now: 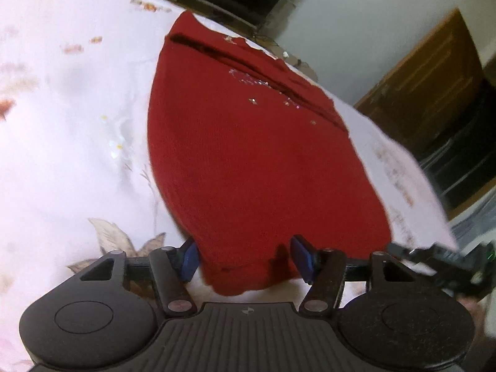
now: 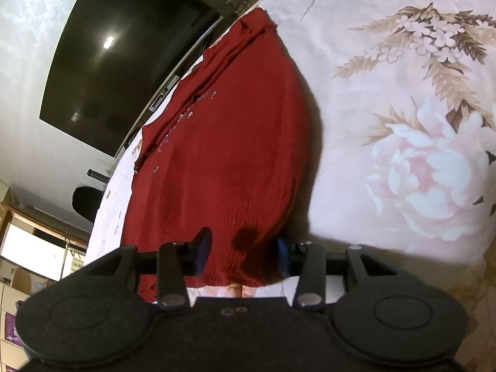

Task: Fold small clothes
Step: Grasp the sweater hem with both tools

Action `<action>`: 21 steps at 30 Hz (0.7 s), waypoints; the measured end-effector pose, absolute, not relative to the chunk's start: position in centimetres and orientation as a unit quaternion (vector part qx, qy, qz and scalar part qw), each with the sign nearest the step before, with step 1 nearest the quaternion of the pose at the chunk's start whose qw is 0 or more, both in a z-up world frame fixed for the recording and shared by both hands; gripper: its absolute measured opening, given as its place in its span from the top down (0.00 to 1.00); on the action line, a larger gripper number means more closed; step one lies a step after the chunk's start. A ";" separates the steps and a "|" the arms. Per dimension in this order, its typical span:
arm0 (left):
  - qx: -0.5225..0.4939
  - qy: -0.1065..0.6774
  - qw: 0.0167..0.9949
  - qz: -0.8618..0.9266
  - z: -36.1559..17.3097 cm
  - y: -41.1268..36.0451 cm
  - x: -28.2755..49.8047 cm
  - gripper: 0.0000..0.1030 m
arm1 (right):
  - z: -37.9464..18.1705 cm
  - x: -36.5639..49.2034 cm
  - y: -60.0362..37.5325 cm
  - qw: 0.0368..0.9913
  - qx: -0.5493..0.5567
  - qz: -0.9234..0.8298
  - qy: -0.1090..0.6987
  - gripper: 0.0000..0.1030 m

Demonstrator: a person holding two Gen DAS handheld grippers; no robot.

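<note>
A red knit garment (image 1: 248,161) with small sequins lies lengthwise on the floral bedsheet (image 1: 71,124), its near hem towards me. My left gripper (image 1: 245,259) straddles that hem. Its blue pads (image 1: 189,260) stand apart with flat cloth between them, and the left pad sits at the cloth's edge. In the right wrist view the same garment (image 2: 223,155) runs away from my right gripper (image 2: 243,255). There the hem is puckered into a dark fold between the blue pads (image 2: 203,252), which pinch it. The right gripper also shows blurred at the edge of the left view (image 1: 440,260).
A dark TV screen (image 2: 124,62) and a pale wall stand past the far end of the bed. A wooden door (image 1: 434,93) and dark shelving are off the bed's right side. Shelves with boxes (image 2: 28,263) sit low on the left. Large flower prints (image 2: 427,173) cover the sheet.
</note>
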State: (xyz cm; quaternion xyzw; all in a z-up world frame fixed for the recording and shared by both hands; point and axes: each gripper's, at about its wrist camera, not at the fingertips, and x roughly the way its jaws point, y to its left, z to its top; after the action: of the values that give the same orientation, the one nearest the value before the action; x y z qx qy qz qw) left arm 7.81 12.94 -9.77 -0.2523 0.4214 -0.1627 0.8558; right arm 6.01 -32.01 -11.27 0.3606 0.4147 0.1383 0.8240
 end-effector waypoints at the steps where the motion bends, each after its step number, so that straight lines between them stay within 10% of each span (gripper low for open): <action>1: -0.270 0.420 0.851 -0.164 -10.1 13.2 7.9 0.41 | -11.3 6.0 -32.0 0.823 0.362 0.139 0.415 0.59; 15: -0.390 0.394 0.819 -0.151 -13.1 15.6 7.7 0.60 | -12.5 7.5 -32.8 0.801 0.402 0.148 0.417 0.78; 18: -0.373 0.403 0.826 -0.126 -12.8 15.5 8.4 0.97 | -12.2 8.0 -32.1 0.815 0.368 0.141 0.425 0.94; 21: -0.386 0.381 0.832 -0.118 -12.2 16.6 7.8 0.97 | -11.0 7.5 -31.8 0.837 0.334 0.136 0.412 0.95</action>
State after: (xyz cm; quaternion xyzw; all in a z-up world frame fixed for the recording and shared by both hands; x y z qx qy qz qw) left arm 7.83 16.60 -12.24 -0.3858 0.3809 -0.1179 0.8320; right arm 7.54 -31.79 -11.02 0.3337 0.4121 0.1360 0.8368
